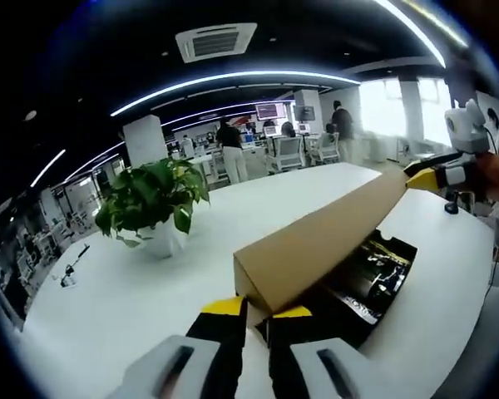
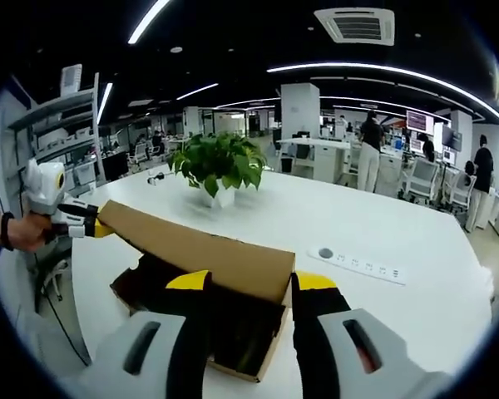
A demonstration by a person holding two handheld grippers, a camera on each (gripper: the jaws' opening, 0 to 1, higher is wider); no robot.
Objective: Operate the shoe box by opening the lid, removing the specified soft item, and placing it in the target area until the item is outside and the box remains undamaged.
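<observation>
**Lid up, both ends held**

Shoe box (image 1: 362, 287) open on white table (image 1: 108, 291), lid (image 1: 324, 237) raised. Left gripper (image 1: 258, 312) pinches lid corner at 6 o'clock; right gripper (image 2: 243, 283) clamps opposite corner. Plant (image 2: 219, 166) at 12. Soft item can't be made out in the dark interior.

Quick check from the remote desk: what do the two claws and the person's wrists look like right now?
Both claws share one build: pale grey moulded bodies with dark slots, black jaws capped in yellow. The left claw and right claw match. Seen from the other side, each has a white body behind the yellow-and-black jaws, as on the left claw in the right gripper view. The hand there wears a dark wristband.
</observation>
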